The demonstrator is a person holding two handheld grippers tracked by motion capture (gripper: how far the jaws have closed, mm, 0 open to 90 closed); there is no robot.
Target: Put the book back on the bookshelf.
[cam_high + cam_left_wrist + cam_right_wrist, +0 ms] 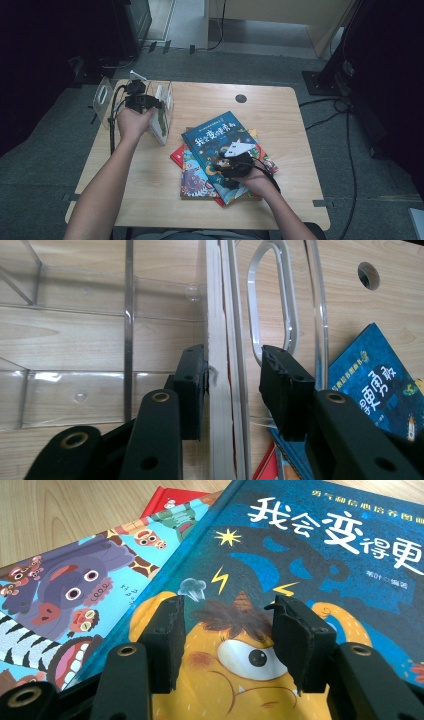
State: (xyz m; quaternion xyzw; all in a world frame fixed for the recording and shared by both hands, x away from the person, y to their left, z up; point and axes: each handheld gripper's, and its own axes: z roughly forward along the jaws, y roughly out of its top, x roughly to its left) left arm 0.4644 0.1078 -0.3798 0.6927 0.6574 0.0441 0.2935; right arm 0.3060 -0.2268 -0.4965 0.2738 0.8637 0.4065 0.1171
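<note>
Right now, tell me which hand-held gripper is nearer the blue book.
Right. The right hand-held gripper hovers directly over the blue book topping the stack; the left hand-held gripper is off at the clear plastic rack, jaws astride a standing book.

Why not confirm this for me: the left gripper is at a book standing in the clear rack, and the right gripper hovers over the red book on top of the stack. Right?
Not quite. The book on top of the stack, under the right gripper, is the blue book, as the right gripper view shows; a red cover only peeks out beneath. The left gripper is indeed at a book standing in the clear rack.
</note>
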